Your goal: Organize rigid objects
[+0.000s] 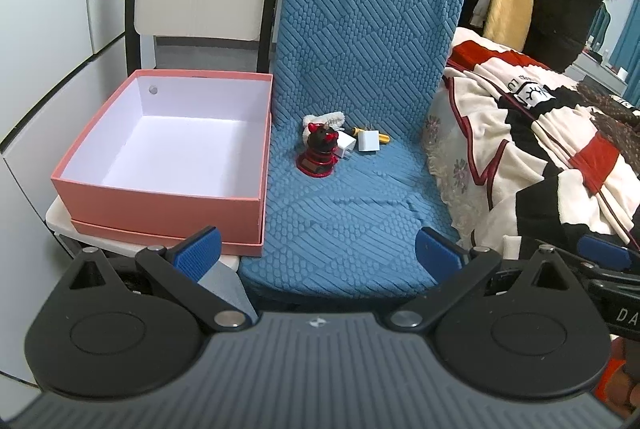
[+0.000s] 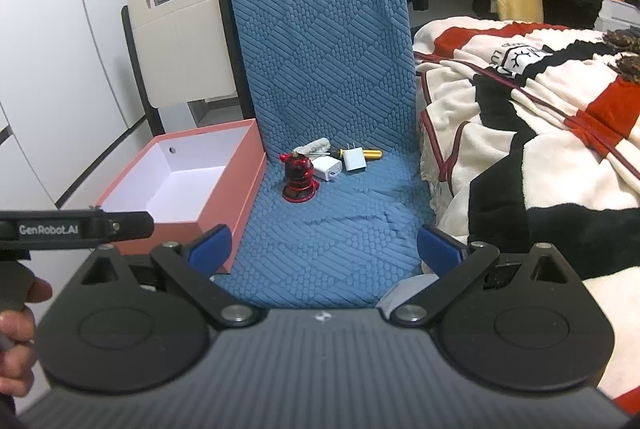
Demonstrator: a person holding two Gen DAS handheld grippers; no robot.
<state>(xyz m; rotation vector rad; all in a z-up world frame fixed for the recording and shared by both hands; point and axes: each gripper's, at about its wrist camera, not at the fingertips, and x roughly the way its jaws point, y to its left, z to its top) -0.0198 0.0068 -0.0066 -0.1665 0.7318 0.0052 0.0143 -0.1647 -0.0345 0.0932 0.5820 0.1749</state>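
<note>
A bedroom chair with a blue textured seat cover (image 1: 344, 213) carries a red-and-black glossy figurine (image 1: 318, 153) and two white plastic plug adapters (image 1: 368, 140) near its back edge, beside an empty pink cardboard box (image 1: 160, 197). Left gripper (image 1: 318, 253) and right gripper (image 2: 324, 249) hover wide open, empty. The figurine looks light, slippery, possibly fragile; gripping its waist seems safest.

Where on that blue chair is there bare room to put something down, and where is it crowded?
The front of the seat is bare, between the pink box and the blanket, ahead of the figurine. The box floor is bare too. It is crowded at the seat's back: figurine, two white chargers and a yellow tool huddle together.
</note>
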